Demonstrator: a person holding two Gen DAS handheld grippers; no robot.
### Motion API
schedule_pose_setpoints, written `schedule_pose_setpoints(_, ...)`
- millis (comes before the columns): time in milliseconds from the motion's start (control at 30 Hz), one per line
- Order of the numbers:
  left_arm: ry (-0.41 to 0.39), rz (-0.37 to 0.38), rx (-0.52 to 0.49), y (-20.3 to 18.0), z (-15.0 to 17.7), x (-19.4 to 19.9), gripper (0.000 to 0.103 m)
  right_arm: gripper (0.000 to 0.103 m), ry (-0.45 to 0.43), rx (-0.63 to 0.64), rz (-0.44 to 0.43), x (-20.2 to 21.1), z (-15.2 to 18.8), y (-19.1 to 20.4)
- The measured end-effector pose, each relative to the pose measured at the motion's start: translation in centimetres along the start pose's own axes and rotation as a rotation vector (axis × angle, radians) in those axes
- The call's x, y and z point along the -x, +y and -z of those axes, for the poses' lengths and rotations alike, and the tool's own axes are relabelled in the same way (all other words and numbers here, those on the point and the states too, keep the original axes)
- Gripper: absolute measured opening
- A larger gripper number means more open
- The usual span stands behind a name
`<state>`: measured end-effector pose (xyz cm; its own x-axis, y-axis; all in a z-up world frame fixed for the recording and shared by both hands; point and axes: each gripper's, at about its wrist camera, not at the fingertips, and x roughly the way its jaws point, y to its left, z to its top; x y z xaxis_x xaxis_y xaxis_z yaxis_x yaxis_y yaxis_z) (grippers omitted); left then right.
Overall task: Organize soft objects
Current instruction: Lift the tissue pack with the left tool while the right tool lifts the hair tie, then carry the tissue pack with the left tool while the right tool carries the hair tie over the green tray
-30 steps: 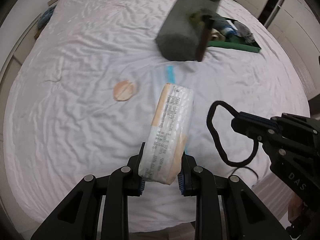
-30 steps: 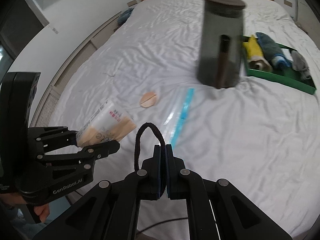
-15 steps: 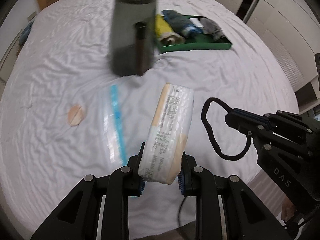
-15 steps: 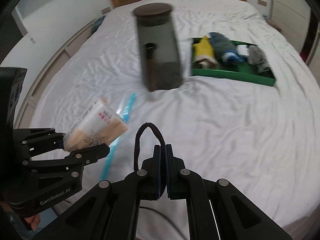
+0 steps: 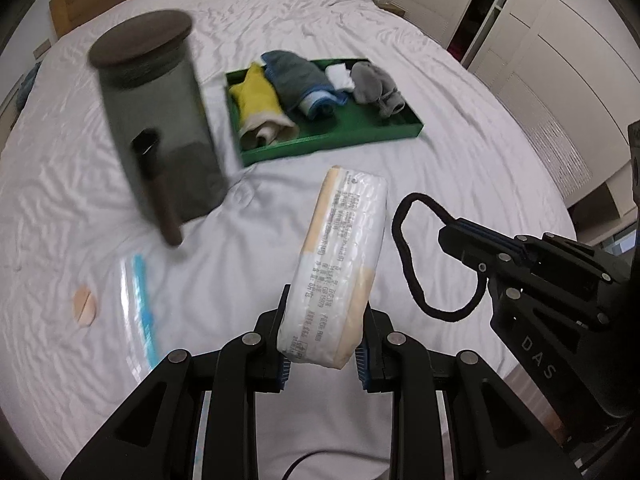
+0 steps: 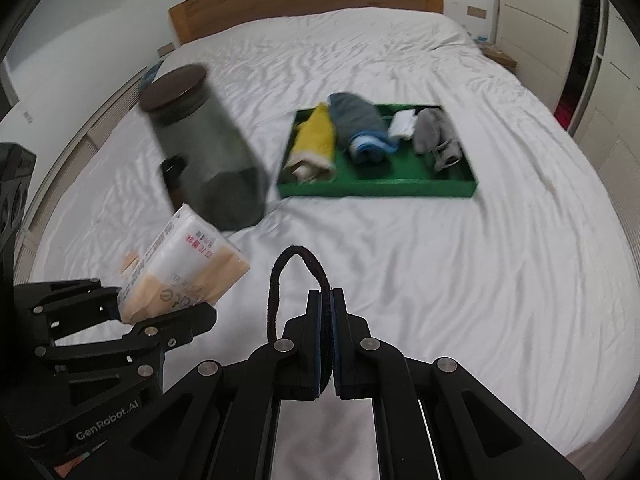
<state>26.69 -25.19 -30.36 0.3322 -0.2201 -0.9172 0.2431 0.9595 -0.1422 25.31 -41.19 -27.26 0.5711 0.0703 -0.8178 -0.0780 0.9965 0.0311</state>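
My left gripper [image 5: 323, 336] is shut on a white and beige tissue pack [image 5: 340, 264] and holds it above the white bed; the same tissue pack [image 6: 180, 268] shows at the left of the right wrist view. My right gripper [image 6: 327, 300] is shut on a black hair tie [image 6: 294, 276], whose loop sticks up above the pads; that hair tie [image 5: 420, 256] hangs right of the pack in the left wrist view. Ahead lies a green tray [image 6: 380, 190] holding rolled yellow, blue and grey cloths and a small white one.
A tall smoky jar [image 5: 156, 136] with a dark lid and a brown stick inside stands left of the tray. A clear zip bag with a blue strip [image 5: 140, 304] and a round beige pad [image 5: 85, 306] lie on the sheet. Wardrobe doors [image 5: 540, 40] line the right.
Both grippers have swept across the bed with their loads still held. The jar and green tray slid from the far right toward the middle of both views, and the round pad moved off left.
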Motion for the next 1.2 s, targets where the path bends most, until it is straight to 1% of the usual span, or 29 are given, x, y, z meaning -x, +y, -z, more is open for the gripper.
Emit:
schedule_pose_setpoints(267,-0.034,-0.006,0.000,-2.2,-5.1,-3.1,0.022,0.003,-0.055,-0.022,0.064,-0.6,-3.6,-4.5)
schedule_pose_setpoints(400,-0.060,-0.015,0.001,-2.7,-7.8,-4.6,0.022,0.003,-0.085,-0.020,0.088,-1.8,-5.8,-6.1)
schedule_pose_setpoints(500,-0.083,-0.023,0.023,-2.3,-10.2,-5.8,0.022,0.003,-0.107,-0.020,0.098,-3.1,-7.8,-7.4)
schedule_pose_setpoints(633,-0.119,-0.037,0.069,-0.9,-13.1,-7.2,0.022,0.003,-0.136,-0.013,0.107,-5.5,-10.5,-8.5)
schedule_pose_setpoints(800,-0.142,-0.048,0.121,1.1,-16.2,-9.3,0.022,0.003,-0.146,0.004,0.107,-9.6,-13.0,-8.9)
schedule_pose_setpoints(933,-0.135,-0.065,0.159,2.1,-18.1,-11.7,0.022,0.003,-0.140,-0.002,0.102,-14.1,-15.0,-9.8)
schedule_pose_setpoints(1200,-0.079,-0.077,0.208,2.3,-19.1,-16.3,0.022,0.003,-0.101,-0.010,0.110,-20.7,-16.7,-11.4)
